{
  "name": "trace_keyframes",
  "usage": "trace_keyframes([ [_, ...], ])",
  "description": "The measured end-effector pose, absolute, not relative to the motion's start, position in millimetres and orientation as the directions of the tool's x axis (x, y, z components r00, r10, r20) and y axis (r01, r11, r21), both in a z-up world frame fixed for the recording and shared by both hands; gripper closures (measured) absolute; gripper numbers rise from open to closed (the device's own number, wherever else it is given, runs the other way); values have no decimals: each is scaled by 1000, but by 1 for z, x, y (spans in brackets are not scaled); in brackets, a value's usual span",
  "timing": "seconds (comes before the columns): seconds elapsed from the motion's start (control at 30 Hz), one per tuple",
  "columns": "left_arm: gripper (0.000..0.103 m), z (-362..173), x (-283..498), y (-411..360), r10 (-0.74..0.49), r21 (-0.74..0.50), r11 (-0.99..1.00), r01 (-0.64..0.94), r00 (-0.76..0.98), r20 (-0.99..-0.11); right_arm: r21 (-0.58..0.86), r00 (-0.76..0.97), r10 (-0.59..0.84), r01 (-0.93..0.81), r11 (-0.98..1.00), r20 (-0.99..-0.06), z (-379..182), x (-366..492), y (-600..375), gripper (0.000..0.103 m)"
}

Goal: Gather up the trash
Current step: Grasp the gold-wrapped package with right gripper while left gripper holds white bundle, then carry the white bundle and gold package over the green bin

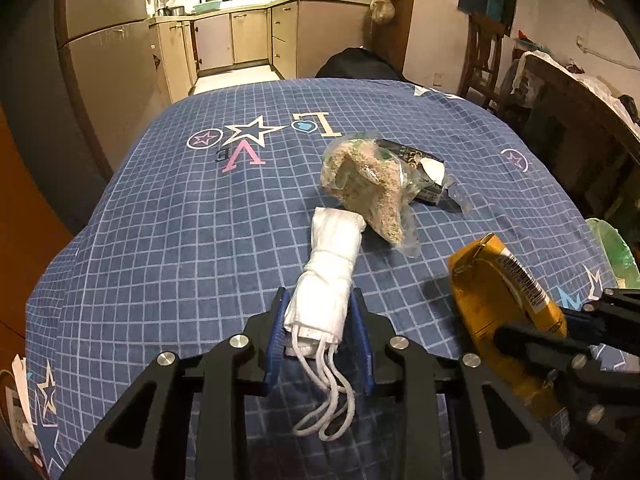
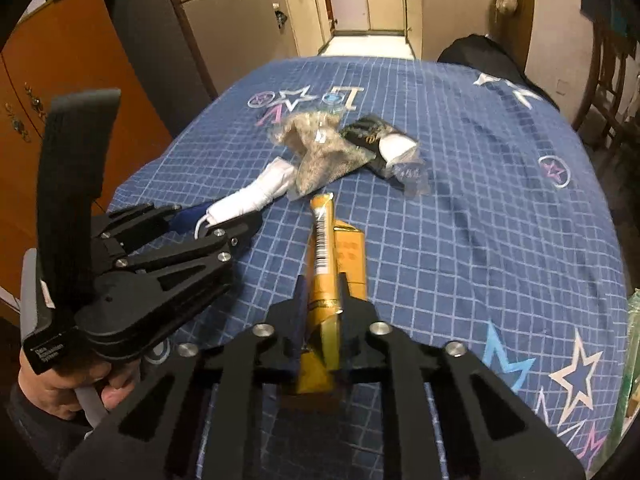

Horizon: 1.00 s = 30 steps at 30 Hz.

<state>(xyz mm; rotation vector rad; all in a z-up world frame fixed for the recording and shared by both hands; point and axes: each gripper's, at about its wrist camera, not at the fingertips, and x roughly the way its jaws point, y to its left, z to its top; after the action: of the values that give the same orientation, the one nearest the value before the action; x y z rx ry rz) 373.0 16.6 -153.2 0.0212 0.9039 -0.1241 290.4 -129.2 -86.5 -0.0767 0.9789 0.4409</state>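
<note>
On a worktop draped in blue checked cloth, the left gripper is clamping a rolled white face mask, while the right gripper is squeezing a crushed yellow carton just right of the mask. Beyond the mask, a clear crumb-filled bag is lying against a black wrapper.

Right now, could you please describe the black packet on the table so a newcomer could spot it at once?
On the blue checked tablecloth, find the clear bag of crumbs near the middle. The black packet lies tucked against it, on the side away from the white rolled mask. It is the only dark item, with gold print and a white patch.
</note>
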Motion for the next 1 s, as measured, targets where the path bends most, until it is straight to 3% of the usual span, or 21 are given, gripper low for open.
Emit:
trace_keyframes([
  [0.6,75,-130,319,29,-159,-98,987,128,660,-734,86,626,311,-362,928,-715,-51,252,-166,92],
  [1.0,75,-57,281,-13,-273,-144,961,236,731,-625,40,779,241,-268,963,-579,2,221,-226,93],
])
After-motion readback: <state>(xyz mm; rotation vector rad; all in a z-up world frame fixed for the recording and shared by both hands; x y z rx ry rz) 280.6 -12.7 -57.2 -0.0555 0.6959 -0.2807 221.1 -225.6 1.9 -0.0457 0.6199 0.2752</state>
